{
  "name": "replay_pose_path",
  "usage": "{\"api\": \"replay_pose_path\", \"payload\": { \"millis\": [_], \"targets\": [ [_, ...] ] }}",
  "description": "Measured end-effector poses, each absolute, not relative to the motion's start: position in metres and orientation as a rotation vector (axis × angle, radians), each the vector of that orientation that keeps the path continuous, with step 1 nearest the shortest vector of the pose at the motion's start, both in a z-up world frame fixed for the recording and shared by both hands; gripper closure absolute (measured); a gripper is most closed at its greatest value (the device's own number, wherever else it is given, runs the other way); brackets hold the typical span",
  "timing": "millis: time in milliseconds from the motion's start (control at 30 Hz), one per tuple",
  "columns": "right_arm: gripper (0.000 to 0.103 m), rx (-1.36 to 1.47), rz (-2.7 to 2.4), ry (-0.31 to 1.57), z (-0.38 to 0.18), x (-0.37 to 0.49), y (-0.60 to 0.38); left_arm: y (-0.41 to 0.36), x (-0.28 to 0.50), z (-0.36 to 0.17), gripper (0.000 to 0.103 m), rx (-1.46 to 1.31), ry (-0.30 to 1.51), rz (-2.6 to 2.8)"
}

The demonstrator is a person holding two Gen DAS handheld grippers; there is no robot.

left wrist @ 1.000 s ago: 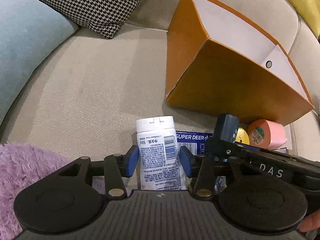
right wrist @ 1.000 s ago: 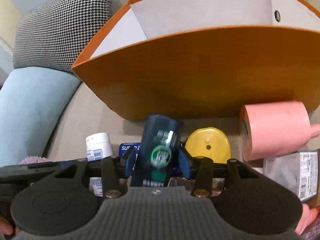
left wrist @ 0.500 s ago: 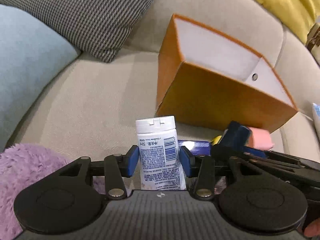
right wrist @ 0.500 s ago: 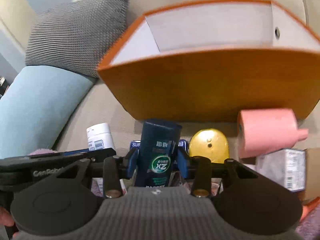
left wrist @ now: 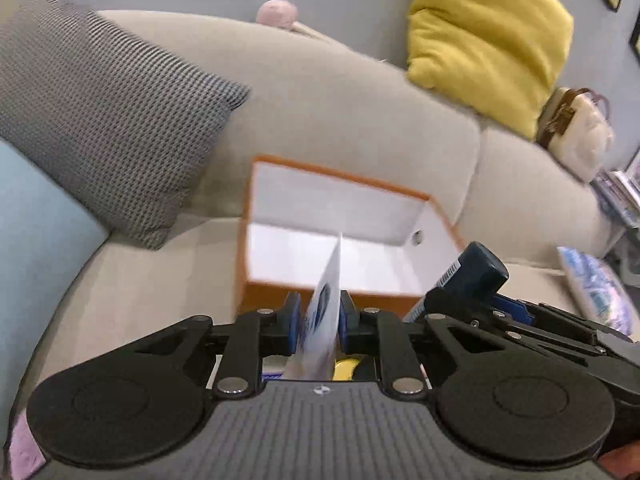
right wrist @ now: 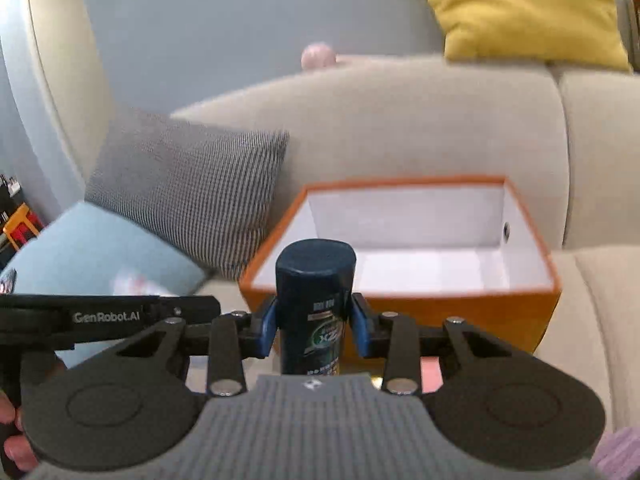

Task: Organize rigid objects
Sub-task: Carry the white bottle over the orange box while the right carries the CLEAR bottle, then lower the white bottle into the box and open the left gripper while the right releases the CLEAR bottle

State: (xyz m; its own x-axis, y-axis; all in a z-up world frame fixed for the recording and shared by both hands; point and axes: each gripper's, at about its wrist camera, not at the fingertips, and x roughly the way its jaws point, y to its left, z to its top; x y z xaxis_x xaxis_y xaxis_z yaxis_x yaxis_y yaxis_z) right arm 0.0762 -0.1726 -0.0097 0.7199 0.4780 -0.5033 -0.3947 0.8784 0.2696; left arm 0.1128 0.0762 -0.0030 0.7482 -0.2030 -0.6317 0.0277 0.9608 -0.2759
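An open orange box [left wrist: 320, 300] with a white, empty inside stands on the beige sofa seat; it also shows in the right wrist view [right wrist: 440, 308]. My left gripper [left wrist: 318, 320] is shut on a white tube [left wrist: 324, 316], which shows edge-on and flat, lifted just in front of the box. My right gripper [right wrist: 314, 326] is shut on a dark blue bottle [right wrist: 314, 300], held upright in front of the box's near wall. The bottle and right gripper also show in the left wrist view [left wrist: 476, 276], to the right.
A houndstooth cushion [left wrist: 100, 128] and a light blue cushion [left wrist: 36, 240] lie left of the box. A yellow cushion [left wrist: 488, 36] sits on the sofa back. A yellow object [left wrist: 346, 370] and something pink [right wrist: 430, 372] lie under the grippers.
Both grippers have risen with their objects and tilted up, so the box's inside now shows. The white tube has turned in the left gripper from label-on to edge-on.
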Motion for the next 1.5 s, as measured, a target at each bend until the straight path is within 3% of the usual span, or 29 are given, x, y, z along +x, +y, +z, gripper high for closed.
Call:
{"api": "replay_pose_path", "payload": {
  "millis": [667,1300,1500],
  "targets": [
    [0.064,0.086,0.360,0.498,0.034,0.149,-0.211,0.051,0.172,0.033,0.089,-0.198,0.592,-0.275],
    [0.064,-0.088,0.234,0.952,-0.069,0.253,-0.211,0.017,0.264,-0.051,0.090,-0.155,0.838,-0.381],
    [0.064,-0.132,0.268,0.945,-0.079,0.273,-0.195,0.021,0.295,-0.070,0.090,-0.181,0.917,-0.408]
  ]
}}
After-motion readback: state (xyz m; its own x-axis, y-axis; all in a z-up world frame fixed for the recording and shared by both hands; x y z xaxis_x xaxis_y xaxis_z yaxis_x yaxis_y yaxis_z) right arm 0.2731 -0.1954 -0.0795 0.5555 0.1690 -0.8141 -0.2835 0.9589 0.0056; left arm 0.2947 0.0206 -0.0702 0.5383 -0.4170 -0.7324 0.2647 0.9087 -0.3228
